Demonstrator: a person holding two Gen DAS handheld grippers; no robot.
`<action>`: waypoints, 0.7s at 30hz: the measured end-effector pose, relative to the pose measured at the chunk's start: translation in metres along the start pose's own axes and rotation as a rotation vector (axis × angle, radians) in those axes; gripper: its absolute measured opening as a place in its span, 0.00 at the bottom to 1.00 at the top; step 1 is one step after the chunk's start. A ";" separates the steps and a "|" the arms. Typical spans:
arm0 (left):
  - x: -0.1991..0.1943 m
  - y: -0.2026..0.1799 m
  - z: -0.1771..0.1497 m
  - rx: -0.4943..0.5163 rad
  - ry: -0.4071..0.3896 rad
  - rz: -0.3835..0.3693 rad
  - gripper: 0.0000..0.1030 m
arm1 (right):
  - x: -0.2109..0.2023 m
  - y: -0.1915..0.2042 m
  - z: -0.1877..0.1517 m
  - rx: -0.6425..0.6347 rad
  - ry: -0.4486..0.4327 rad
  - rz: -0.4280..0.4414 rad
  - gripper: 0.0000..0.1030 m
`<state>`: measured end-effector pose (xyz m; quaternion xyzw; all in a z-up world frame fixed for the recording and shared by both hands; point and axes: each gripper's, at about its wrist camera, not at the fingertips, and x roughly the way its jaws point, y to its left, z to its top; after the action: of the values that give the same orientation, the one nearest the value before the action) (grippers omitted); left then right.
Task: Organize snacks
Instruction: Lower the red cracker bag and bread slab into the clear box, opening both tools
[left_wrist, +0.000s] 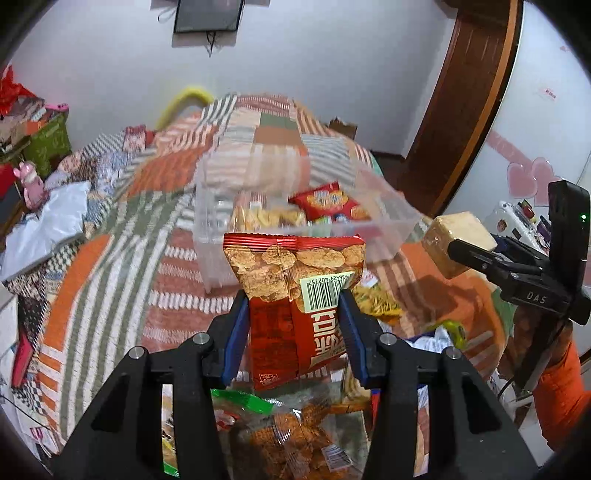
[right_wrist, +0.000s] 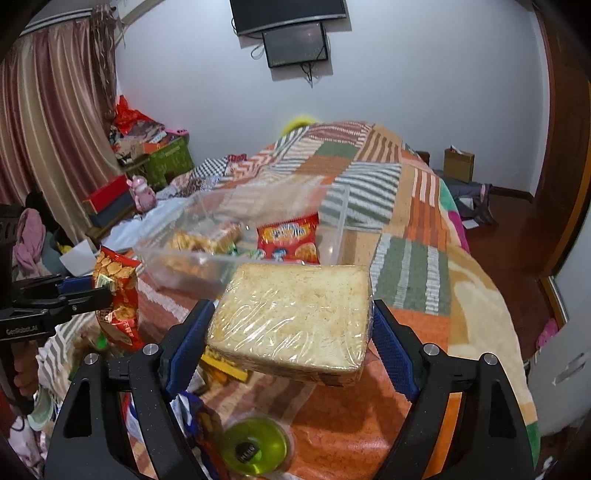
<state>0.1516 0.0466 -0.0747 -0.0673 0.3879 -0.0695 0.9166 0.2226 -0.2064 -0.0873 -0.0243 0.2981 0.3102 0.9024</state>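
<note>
Red foil up front — my left gripper (left_wrist: 293, 321) has its blue pads clamped on a red snack packet (left_wrist: 295, 291), barcode facing me, the packet standing upright between the jaws and lifted clear of the bed. Over on the other side, my right gripper (right_wrist: 290, 332) is squeezed onto a wrapped sandwich block (right_wrist: 295, 317), a pale toasted slab in clear film, held flat with a pad pressing on each short side. From the left camera I can see that same block poking out of the right gripper's black fingers at the right edge of view, and an orange sleeve (left_wrist: 561, 391) below it. Ahead of both tools sits the clear plastic bin (right_wrist: 332, 236) on the patchwork blanket (right_wrist: 406, 266), orange, green and striped squares. Inside the bin: a red cracker bag (right_wrist: 290, 240) and a clear bag of pale biscuits (right_wrist: 201, 240), lying side by side. Both my loads are short of the bin, near its front wall. Below the left gripper more packets are heaped loose on the bed, one clear bag of orange crisps (left_wrist: 295, 439) right under the jaws. Under the right gripper, a round green jelly cup (right_wrist: 255, 448) rests on the blanket.
</note>
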 end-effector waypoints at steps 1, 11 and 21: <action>-0.003 0.000 0.004 0.000 -0.013 -0.001 0.45 | 0.000 0.001 0.002 -0.001 -0.006 0.001 0.79; -0.013 0.007 0.040 -0.011 -0.107 0.028 0.45 | 0.003 0.008 0.027 0.006 -0.068 0.027 0.79; 0.015 0.030 0.080 -0.054 -0.095 0.053 0.45 | 0.029 0.013 0.053 0.008 -0.062 0.057 0.79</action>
<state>0.2223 0.0791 -0.0355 -0.0847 0.3473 -0.0313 0.9334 0.2611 -0.1675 -0.0583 -0.0026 0.2717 0.3353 0.9021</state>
